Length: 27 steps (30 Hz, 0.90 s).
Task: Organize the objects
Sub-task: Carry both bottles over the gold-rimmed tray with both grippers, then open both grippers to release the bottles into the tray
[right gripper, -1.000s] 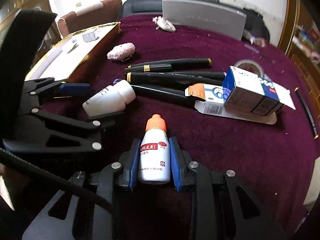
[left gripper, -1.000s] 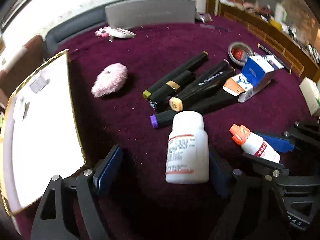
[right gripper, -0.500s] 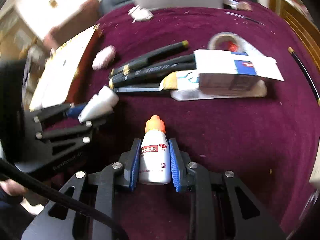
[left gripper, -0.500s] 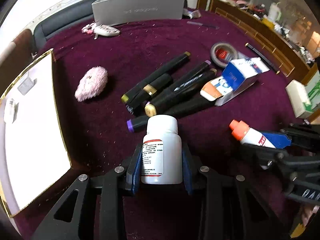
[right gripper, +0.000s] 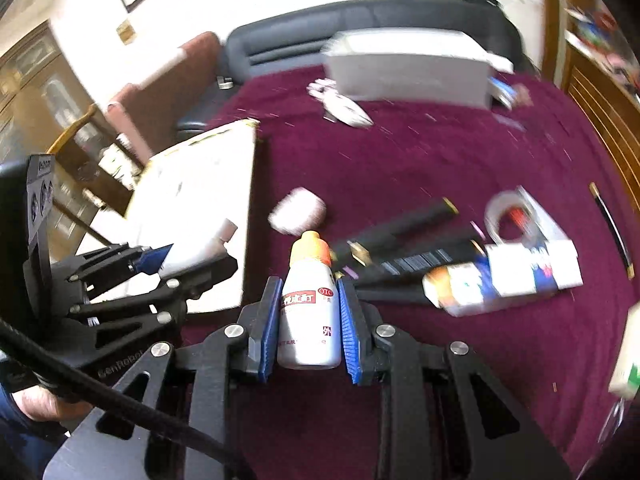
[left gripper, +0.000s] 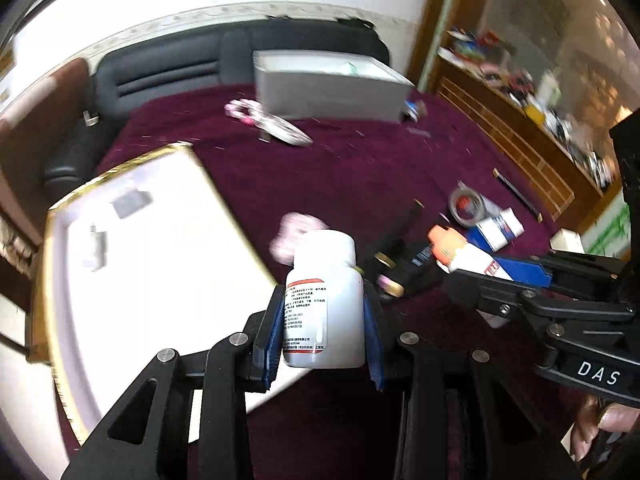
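Note:
My left gripper is shut on a white pill bottle, held upright and lifted off the maroon cloth. My right gripper is shut on a small white dropper bottle with an orange cap, also lifted. In the left wrist view the right gripper shows at the right with the dropper bottle in it. In the right wrist view the left gripper shows at the left with the pill bottle. A gold-edged white tray lies on the left.
Black markers, a pink puff, a tape roll and a blue-and-white carton lie on the cloth. A grey box stands at the back. Shelves run along the right. A hand grips the right tool.
The left gripper closed on the pill bottle. Both grippers then rose from the cloth with their bottles, so the objects on the cloth look farther away.

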{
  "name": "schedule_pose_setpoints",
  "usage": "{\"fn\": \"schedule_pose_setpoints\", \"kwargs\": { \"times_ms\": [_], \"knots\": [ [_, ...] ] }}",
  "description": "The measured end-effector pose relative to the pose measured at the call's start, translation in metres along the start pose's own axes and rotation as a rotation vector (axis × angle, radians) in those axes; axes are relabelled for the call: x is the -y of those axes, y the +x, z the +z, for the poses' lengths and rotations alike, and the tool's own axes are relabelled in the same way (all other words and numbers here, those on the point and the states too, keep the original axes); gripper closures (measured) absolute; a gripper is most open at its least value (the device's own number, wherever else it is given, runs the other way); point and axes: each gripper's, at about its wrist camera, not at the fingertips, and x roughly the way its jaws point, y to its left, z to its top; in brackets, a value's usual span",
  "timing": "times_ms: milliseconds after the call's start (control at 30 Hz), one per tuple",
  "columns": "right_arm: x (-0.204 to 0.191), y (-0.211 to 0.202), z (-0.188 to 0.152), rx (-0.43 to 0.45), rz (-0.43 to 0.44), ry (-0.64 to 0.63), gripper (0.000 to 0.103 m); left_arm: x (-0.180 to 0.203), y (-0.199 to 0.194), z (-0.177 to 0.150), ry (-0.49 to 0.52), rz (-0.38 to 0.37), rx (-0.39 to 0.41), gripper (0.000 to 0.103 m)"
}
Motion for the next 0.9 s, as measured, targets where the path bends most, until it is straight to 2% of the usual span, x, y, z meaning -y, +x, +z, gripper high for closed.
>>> {"fn": "schedule_pose_setpoints", "kwargs": {
  "times_ms": [133, 267, 400, 633, 900],
  "knots": [
    [-0.049, 0.016, 0.033, 0.019, 0.036, -0.102, 0.078, -0.049, -0.02, 0.008, -0.072, 0.068, 0.052, 0.073],
    [-0.086, 0.052, 0.065, -0.007, 0.085, -0.141, 0.078, -0.102, -0.023, 0.01, -0.172, 0.13, 0.05, 0.072],
    [-0.104, 0.09, 0.081, -0.053, 0.121, -0.13, 0.078, -0.149, -0.019, 0.005, -0.259, 0.173, 0.033, 0.072],
    [-0.114, 0.153, 0.111, -0.114, 0.102, -0.111, 0.078, -0.178, 0.01, 0.019, -0.307, 0.162, 0.018, 0.072],
    [-0.122, 0.21, 0.149, -0.124, 0.096, -0.105, 0.078, -0.199, 0.046, 0.027, -0.373, 0.178, -0.013, 0.072]
  ]
}}
